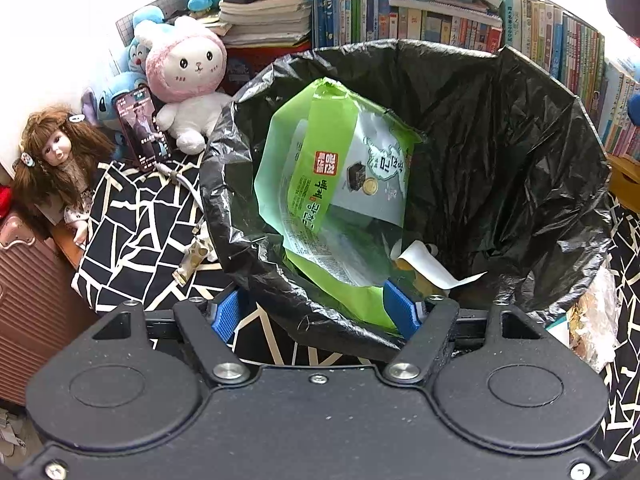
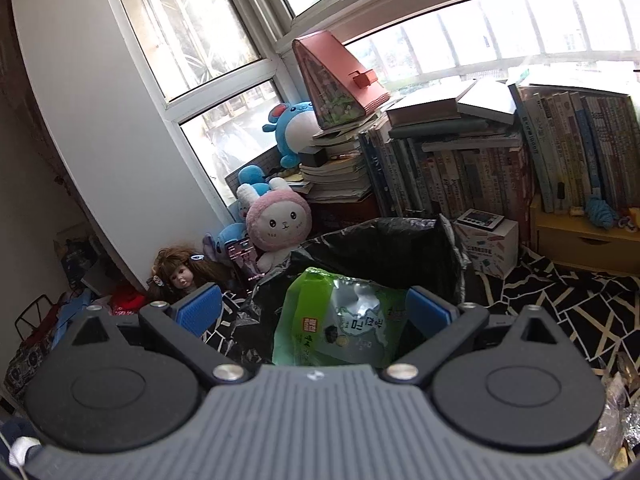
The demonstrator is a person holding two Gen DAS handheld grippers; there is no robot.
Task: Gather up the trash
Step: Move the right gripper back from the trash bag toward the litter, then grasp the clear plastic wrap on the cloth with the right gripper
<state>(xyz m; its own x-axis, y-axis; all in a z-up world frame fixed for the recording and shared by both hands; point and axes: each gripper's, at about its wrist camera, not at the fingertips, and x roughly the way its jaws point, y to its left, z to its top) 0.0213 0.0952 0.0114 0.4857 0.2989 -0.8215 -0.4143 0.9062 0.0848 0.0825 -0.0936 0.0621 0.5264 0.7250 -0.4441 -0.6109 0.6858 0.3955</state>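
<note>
Left wrist view: a bench under a black-and-white patterned cloth (image 1: 136, 220), with books (image 1: 440, 20) and plush toys (image 1: 188, 88) behind. A bin lined with a black bag (image 1: 500, 160) holds the green packet (image 1: 332, 184) and a white paper slip (image 1: 428, 264). The left claw (image 1: 316, 312), tilted steeply down, straddles the bag's near rim, half spread; I cannot tell whether its pads (image 1: 402, 312) press on it.

Right wrist view: windows (image 2: 192, 32) fill the room's corner. The right claw (image 2: 316, 308) is released, spread wide and angled gently down, with the packet (image 2: 340, 320) standing in the bin (image 2: 400, 248) between its fingers.
</note>
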